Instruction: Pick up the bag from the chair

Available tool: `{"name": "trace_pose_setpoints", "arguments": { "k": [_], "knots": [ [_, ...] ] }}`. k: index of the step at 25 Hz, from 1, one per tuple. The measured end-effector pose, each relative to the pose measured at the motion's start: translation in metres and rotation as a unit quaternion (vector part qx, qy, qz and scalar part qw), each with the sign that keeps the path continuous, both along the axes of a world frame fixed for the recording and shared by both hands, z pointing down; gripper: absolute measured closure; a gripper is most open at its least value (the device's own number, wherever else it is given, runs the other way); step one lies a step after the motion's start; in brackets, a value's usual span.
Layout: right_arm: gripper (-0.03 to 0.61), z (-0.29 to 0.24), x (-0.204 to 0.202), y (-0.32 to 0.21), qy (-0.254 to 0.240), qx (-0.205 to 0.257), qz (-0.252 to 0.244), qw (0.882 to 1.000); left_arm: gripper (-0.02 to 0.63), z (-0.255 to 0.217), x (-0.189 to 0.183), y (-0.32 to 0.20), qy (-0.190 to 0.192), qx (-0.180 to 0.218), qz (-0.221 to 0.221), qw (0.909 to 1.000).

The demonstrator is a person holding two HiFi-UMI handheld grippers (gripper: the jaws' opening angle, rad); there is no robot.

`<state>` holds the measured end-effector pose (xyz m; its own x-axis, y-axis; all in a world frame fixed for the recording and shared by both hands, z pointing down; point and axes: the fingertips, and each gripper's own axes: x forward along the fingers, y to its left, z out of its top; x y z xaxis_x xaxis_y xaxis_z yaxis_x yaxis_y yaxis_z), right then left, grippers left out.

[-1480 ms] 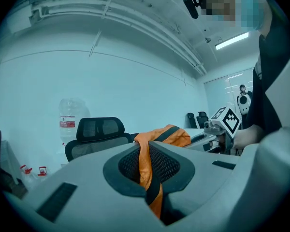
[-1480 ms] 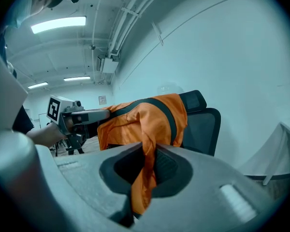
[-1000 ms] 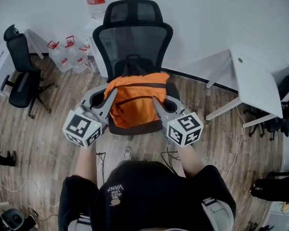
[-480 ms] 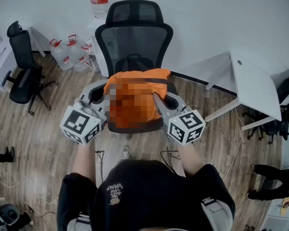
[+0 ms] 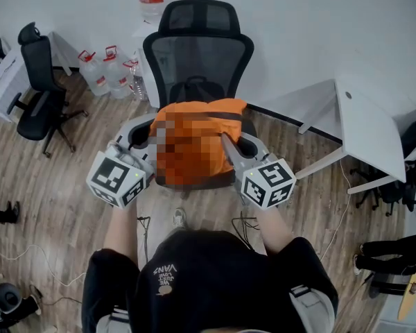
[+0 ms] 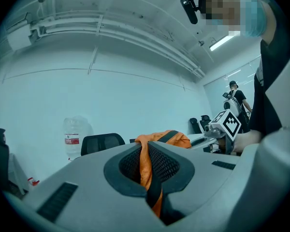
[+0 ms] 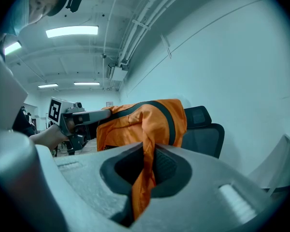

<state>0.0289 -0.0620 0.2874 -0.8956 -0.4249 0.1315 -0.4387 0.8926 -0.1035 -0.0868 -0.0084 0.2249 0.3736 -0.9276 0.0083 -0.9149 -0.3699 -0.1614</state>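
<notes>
An orange bag (image 5: 194,144) with dark trim hangs just above the seat of the black mesh office chair (image 5: 197,47), held on both sides. My left gripper (image 5: 152,143) is shut on the bag's left edge, with orange fabric (image 6: 146,166) and a dark strap pinched between its jaws. On the bag's right edge my right gripper (image 5: 226,144) is shut too, and a fold of orange cloth (image 7: 144,173) runs down between its jaws. The bag's body (image 7: 135,122) bulges above that gripper. A mosaic patch hides much of the bag in the head view.
A white desk (image 5: 364,127) stands to the right of the chair. Water jugs (image 5: 100,71) sit by the wall at the left, beside another black chair (image 5: 45,92). Cables (image 5: 147,231) lie on the wooden floor near my feet. More chairs stand at the far right.
Both grippers have closed in on the bag's sides and taken hold of its fabric; the bag has risen slightly. The view has shifted a little.
</notes>
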Motion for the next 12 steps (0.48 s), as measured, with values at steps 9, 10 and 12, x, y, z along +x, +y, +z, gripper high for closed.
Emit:
{"name": "trace_pose_setpoints", "arguments": {
  "k": [9,10,12],
  "knots": [
    [0.561,0.0038,-0.0016,0.0015,0.002,-0.004,-0.014,1.0,0.588,0.0021,0.0005,0.0035,0.0,-0.003,-0.013,0.9999],
    [0.561,0.0046,-0.0018,0.0022,0.003,-0.004,-0.015,1.0,0.588,0.0028,0.0004,0.0043,-0.001,-0.004,-0.014,0.9999],
    [0.561,0.0056,-0.0022,0.0025,0.003,-0.004,-0.018,1.0,0.588,0.0032,0.0004,0.0046,-0.001,-0.003,-0.015,0.9999]
  ]
}}
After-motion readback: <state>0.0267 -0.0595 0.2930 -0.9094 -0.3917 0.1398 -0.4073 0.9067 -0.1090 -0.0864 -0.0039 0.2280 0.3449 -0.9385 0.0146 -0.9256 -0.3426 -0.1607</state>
